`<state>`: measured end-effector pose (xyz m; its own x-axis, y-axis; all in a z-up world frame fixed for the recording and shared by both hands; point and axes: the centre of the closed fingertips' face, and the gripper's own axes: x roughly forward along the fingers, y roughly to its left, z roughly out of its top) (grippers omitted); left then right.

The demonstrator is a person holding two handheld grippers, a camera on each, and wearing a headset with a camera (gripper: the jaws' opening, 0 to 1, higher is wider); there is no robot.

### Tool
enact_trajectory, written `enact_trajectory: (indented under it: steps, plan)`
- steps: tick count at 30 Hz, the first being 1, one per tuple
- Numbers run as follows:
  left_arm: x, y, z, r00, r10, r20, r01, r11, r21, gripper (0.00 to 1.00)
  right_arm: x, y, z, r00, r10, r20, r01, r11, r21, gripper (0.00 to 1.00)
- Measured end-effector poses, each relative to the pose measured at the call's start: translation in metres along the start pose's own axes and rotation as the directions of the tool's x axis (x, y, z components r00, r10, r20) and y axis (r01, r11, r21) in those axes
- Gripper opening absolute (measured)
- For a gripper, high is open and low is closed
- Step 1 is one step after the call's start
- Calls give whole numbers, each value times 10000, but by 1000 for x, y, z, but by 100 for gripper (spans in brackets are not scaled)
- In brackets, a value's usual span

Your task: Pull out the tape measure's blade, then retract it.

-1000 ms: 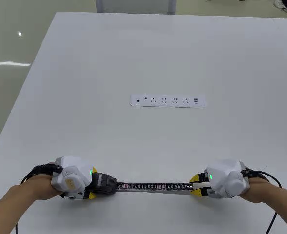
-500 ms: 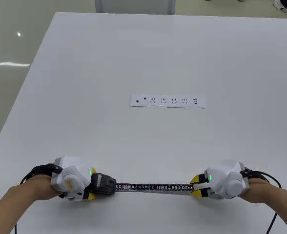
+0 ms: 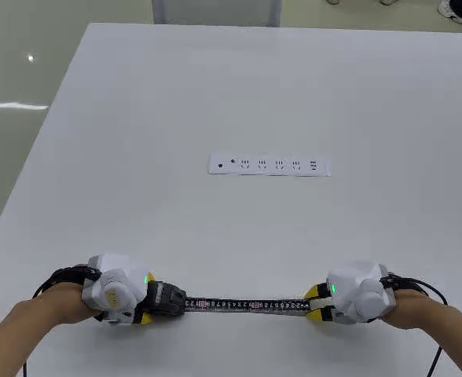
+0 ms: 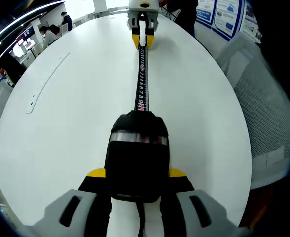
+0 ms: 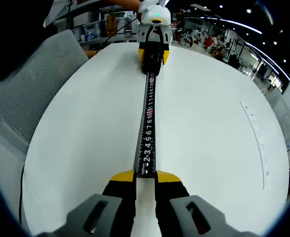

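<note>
The tape measure (image 4: 137,158), a black case, is found at the near edge of the white table (image 3: 215,94), clamped by its sides between the yellow-tipped jaws of the left gripper (image 3: 154,299), which are closed firmly on it. The blade (image 5: 148,133) is drawn out of the case's mouth and is stretched straight and flat along the table top; whether it touches the surface cannot be told. Its free end, at the lowest numbers, is pinched between the closed jaws of the right gripper (image 5: 145,176). In the left gripper view a red mark on the blade is seen just past the case's mouth. Against the head views of a second and half a second ago, the drawn length between the two grippers is noted as almost unchanged: case and blade end are placed much as they were. The right gripper is seen only a little lower in the picture. A small downward shift of the power strip (image 3: 268,165), well apart at mid-table, is put down to the headset's own movement. From this the pull-out is judged to be finished or paused, with no retraction yet begun. For the next step, the blade end would best be kept held and walked back toward the case, so that the spring's pull is controlled. A sudden release is judged likely to let the blade whip back.
</note>
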<state>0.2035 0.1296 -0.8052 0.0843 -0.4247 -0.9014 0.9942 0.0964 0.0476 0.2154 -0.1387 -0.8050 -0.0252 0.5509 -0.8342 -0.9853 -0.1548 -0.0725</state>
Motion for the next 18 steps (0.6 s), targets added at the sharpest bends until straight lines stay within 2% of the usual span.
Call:
enact_trajectory:
  steps: [6, 13, 18]
  plan:
    - [1, 1, -3, 9997, -135, -182, 135, 9999, -4, 33, 1, 1, 0, 10000, 33, -22, -32, 9998, 185, 14]
    - [0, 1, -3, 9992, -222, -330, 224, 9997, 47, 33, 3, 0, -2, 9998, 58, -194, -58, 10000, 31, 16]
    - [0, 3, -1, 9997, -152, -172, 153, 9999, 37, 36, 3, 1, -1, 9997, -36, -254, 38, 9999, 104, 16]
